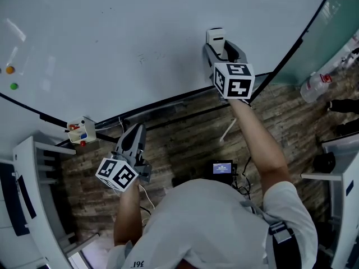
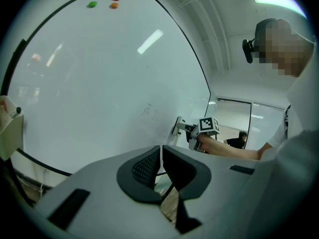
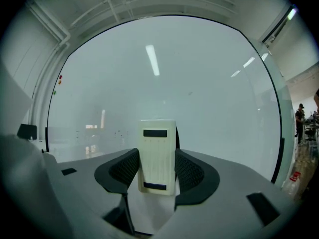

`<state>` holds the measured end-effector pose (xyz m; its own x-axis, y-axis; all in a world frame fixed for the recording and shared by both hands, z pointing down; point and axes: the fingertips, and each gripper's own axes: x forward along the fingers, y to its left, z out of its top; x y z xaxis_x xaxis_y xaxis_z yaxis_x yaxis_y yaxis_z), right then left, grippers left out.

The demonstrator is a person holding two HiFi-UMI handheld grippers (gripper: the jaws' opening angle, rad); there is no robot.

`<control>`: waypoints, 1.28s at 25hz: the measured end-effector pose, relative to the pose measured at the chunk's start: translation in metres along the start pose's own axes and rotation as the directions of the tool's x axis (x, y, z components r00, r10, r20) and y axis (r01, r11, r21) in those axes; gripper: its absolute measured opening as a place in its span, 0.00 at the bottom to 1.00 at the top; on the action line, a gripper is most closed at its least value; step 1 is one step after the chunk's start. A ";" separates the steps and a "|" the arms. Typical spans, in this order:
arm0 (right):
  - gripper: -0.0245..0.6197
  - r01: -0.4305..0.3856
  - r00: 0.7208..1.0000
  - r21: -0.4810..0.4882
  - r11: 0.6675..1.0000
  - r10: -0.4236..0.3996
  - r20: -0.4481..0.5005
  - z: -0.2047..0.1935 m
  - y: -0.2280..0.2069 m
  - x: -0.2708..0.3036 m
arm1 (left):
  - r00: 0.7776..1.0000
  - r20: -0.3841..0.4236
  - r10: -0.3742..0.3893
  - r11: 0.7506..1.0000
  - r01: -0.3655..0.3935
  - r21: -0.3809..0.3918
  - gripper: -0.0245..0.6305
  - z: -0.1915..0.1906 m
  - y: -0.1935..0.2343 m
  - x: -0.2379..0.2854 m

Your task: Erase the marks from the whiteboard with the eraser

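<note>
The whiteboard [image 1: 140, 32] fills the upper head view, with faint marks [image 1: 147, 56] near its middle. My right gripper [image 1: 220, 46] is shut on a cream eraser [image 1: 215, 37] and holds it against the board's lower part, right of the marks. In the right gripper view the eraser [image 3: 157, 156] stands upright between the jaws, facing the whiteboard [image 3: 189, 93]. My left gripper [image 1: 134, 136] hangs below the board's edge, shut with nothing in it. The left gripper view shows the faint marks [image 2: 149, 111] and the eraser [image 2: 178, 126] beside them.
Three coloured magnets [image 2: 113, 2] sit on the board's far left. A small holder with markers [image 1: 81, 131] hangs at the board's lower edge. White furniture [image 1: 33, 195] stands at left, a plastic bottle [image 1: 315, 86] at right, a device with a screen [image 1: 222, 168] on the wooden floor.
</note>
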<state>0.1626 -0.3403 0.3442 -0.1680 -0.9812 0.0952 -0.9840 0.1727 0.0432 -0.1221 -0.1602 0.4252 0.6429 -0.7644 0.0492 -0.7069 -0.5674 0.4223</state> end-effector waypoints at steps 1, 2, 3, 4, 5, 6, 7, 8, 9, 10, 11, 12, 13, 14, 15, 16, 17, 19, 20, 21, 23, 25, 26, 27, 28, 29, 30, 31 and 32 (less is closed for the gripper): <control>0.42 -0.003 1.000 -0.003 1.000 0.003 0.000 0.000 0.005 0.000 | 1.000 0.002 0.001 1.000 -0.001 0.000 0.05 0.001 0.001 -0.002; 0.42 -0.004 1.000 -0.005 1.000 0.004 0.001 0.000 0.009 0.001 | 1.000 0.003 0.002 1.000 -0.002 0.001 0.05 0.001 0.002 -0.004; 0.42 -0.002 1.000 -0.004 1.000 0.002 0.002 0.001 0.011 0.001 | 1.000 0.006 0.001 1.000 -0.001 0.003 0.05 0.002 0.004 -0.006; 0.42 0.001 1.000 -0.001 1.000 -0.001 0.003 0.001 0.014 0.001 | 1.000 0.009 -0.003 1.000 0.003 0.007 0.05 0.002 0.005 -0.008; 0.42 0.004 1.000 0.001 1.000 -0.004 0.003 0.001 0.015 0.001 | 1.000 0.011 -0.006 1.000 0.006 0.010 0.05 0.003 0.007 -0.010; 0.42 0.004 1.000 0.002 1.000 -0.004 0.002 0.001 0.018 0.001 | 1.000 0.012 -0.004 1.000 0.004 0.010 0.05 0.003 0.009 -0.012; 0.42 0.003 1.000 0.001 1.000 -0.003 0.001 0.001 0.020 0.002 | 1.000 0.011 0.003 1.000 -0.003 0.006 0.05 0.004 0.011 -0.015; 0.42 0.000 1.000 0.000 1.000 0.000 0.000 0.000 0.023 0.002 | 1.000 0.010 0.009 1.000 -0.009 0.001 0.05 0.004 0.013 -0.017; 0.42 -0.004 1.000 -0.002 1.000 0.004 -0.001 0.000 0.026 0.003 | 1.000 0.009 0.013 1.000 -0.013 -0.002 0.05 0.004 0.015 -0.018; 0.42 -0.010 1.000 -0.006 1.000 0.010 -0.003 0.000 0.031 0.004 | 1.000 0.010 0.014 1.000 -0.014 -0.003 0.05 0.005 0.016 -0.020; 0.42 -0.019 1.000 -0.012 1.000 0.018 -0.004 0.000 0.037 0.005 | 1.000 0.012 0.014 1.000 -0.014 -0.004 0.05 0.005 0.018 -0.021; 0.42 -0.027 1.000 -0.019 0.999 0.027 -0.005 0.000 0.043 0.006 | 1.000 0.014 0.014 1.000 -0.014 -0.005 0.05 0.006 0.019 -0.022; 0.42 -0.033 0.999 -0.025 0.999 0.033 -0.005 0.000 0.049 0.007 | 1.000 0.017 0.014 1.000 -0.014 -0.005 0.05 0.007 0.020 -0.024; 0.42 -0.035 0.999 -0.029 0.999 0.035 -0.005 0.000 0.054 0.007 | 1.000 0.020 0.015 1.000 -0.015 -0.005 0.05 0.008 0.020 -0.025; 0.42 -0.035 0.999 -0.031 0.999 0.035 -0.003 0.000 0.057 0.007 | 1.000 0.022 0.016 1.000 -0.016 -0.006 0.05 0.008 0.021 -0.027; 0.42 -0.032 1.000 -0.030 0.999 0.032 -0.002 0.000 0.059 0.008 | 1.000 0.023 0.018 1.000 -0.018 -0.006 0.05 0.009 0.023 -0.029; 0.42 -0.026 1.000 -0.027 0.999 0.026 -0.001 -0.001 0.061 0.008 | 0.999 0.024 0.021 1.000 -0.021 -0.008 0.05 0.009 0.025 -0.032; 0.42 -0.015 1.000 -0.021 1.000 0.015 -0.002 -0.001 0.062 0.008 | 0.999 0.026 0.025 1.000 -0.024 -0.011 0.05 0.008 0.030 -0.036; 0.42 -0.011 1.000 -0.018 1.000 0.011 -0.002 -0.001 0.062 0.008 | 0.999 0.027 0.024 1.000 -0.023 -0.012 0.05 0.007 0.032 -0.038; 0.42 -0.010 1.000 -0.016 1.000 0.010 -0.003 -0.001 0.064 0.008 | 0.999 0.029 0.021 1.000 -0.020 -0.013 0.05 0.007 0.033 -0.040; 0.42 -0.018 1.000 -0.019 1.000 0.018 -0.006 -0.001 0.072 0.009 | 0.999 0.032 0.013 1.000 -0.013 -0.011 0.05 0.006 0.037 -0.043; 0.42 -0.036 0.999 -0.035 0.999 0.035 -0.010 -0.003 0.086 0.011 | 0.999 0.033 0.015 1.000 -0.014 -0.012 0.05 0.007 0.039 -0.046; 0.42 -0.042 0.999 -0.044 0.998 0.042 -0.011 -0.004 0.094 0.012 | 0.999 0.032 0.021 1.000 -0.021 -0.016 0.05 0.009 0.040 -0.048; 0.42 -0.046 0.999 -0.050 0.998 0.046 -0.011 -0.004 0.100 0.012 | 0.999 0.032 0.027 0.999 -0.026 -0.019 0.05 0.010 0.042 -0.051; 0.42 -0.048 0.999 -0.053 0.997 0.048 -0.010 -0.005 0.105 0.013 | 0.999 0.033 0.030 0.999 -0.029 -0.018 0.05 0.010 0.043 -0.053; 0.42 -0.049 0.999 -0.052 0.997 0.049 -0.008 -0.005 0.109 0.013 | 0.999 0.034 0.031 0.999 -0.030 -0.014 0.05 0.010 0.045 -0.056; 0.42 -0.050 0.999 -0.051 0.997 0.050 -0.006 -0.005 0.112 0.013 | 0.999 0.034 0.034 0.999 -0.034 -0.013 0.05 0.009 0.047 -0.060; 0.42 -0.050 0.999 -0.049 0.998 0.050 -0.004 -0.005 0.116 0.013 | 0.998 0.034 0.043 0.999 -0.042 -0.016 0.05 0.010 0.049 -0.063; 0.42 -0.047 0.999 -0.046 0.998 0.047 -0.002 -0.006 0.118 0.014 | 0.998 0.034 0.052 0.998 -0.051 -0.020 0.05 0.010 0.052 -0.067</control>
<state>0.0441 -0.3330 0.3562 -0.2142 -0.9717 0.0994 -0.9712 0.2228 0.0846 -0.2044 -0.1414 0.4347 0.5949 -0.8028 0.0401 -0.7328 -0.5212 0.4374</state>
